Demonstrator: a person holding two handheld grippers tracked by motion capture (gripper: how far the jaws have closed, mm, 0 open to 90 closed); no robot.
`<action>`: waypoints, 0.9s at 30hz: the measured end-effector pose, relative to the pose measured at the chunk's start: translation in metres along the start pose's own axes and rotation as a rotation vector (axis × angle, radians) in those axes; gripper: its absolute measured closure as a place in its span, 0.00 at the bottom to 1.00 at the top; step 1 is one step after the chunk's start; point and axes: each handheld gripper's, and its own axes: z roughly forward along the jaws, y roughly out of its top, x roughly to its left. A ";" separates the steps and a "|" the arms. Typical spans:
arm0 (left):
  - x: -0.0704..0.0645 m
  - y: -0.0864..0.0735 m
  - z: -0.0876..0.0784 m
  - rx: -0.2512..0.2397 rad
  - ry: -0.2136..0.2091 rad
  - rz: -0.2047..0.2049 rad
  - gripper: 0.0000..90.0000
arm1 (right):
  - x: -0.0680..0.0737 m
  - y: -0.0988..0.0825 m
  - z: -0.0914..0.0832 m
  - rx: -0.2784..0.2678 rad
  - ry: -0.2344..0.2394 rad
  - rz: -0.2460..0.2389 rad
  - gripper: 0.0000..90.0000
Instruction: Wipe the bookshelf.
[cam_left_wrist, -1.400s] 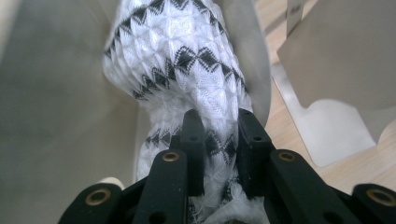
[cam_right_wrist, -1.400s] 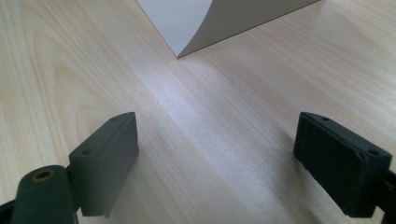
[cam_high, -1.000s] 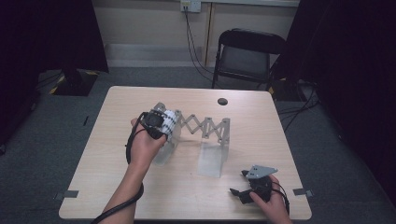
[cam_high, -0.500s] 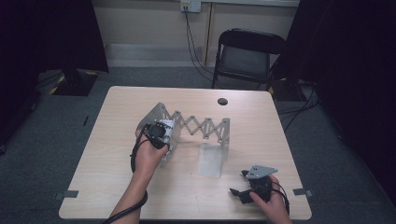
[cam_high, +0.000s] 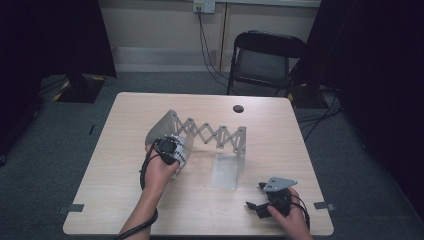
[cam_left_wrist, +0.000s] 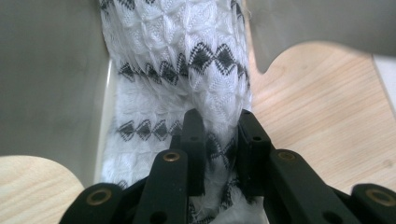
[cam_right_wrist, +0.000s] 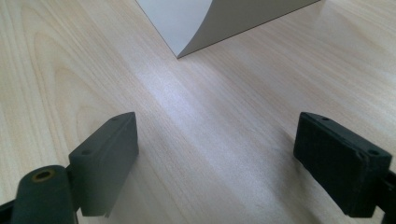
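**Asker:** Looking at the left gripper (cam_left_wrist: 219, 135), what is it doing?

**Describer:** Its two black jaws are pinched on a fold of white knitted cloth (cam_left_wrist: 177, 70) with rows of black diamond patterns. The cloth runs straight ahead of the jaws, passing between two grey panels of an accordion-style folding rack (cam_high: 212, 135) that stands on the wooden table (cam_high: 120, 200). In the high view, the left gripper (cam_high: 172, 150) sits at the near-left end of that rack.

**Asker:** How would the cloth handle?

**Describer:** It looks soft, light and limp, probably a sock or a small knit. It should bunch and stretch rather than slip, and it seems unlikely to break. The rack looks light too, so I would judge that a hard tug could drag or tip it.

**Asker:** Where is the best place to hold it?

**Describer:** Where the jaws already bite: a gathered fold at the end nearest the gripper, deep enough that several layers are caught.

**Asker:** And the right gripper (cam_high: 262, 202)?

**Describer:** Its jaws are spread wide with nothing between them, resting low over bare table. One grey rack panel stands ahead of it, well apart from the cloth.
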 end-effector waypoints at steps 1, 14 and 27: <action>0.000 -0.001 0.001 -0.003 -0.004 -0.001 0.84 | 0.000 0.000 0.000 0.000 0.000 0.000 0.15; 0.004 0.007 -0.031 -0.030 0.010 -0.008 0.84 | 0.000 0.000 0.000 0.000 0.000 0.000 0.15; 0.007 0.024 -0.075 -0.085 0.049 0.002 0.84 | 0.000 0.000 0.000 0.000 0.000 0.001 0.15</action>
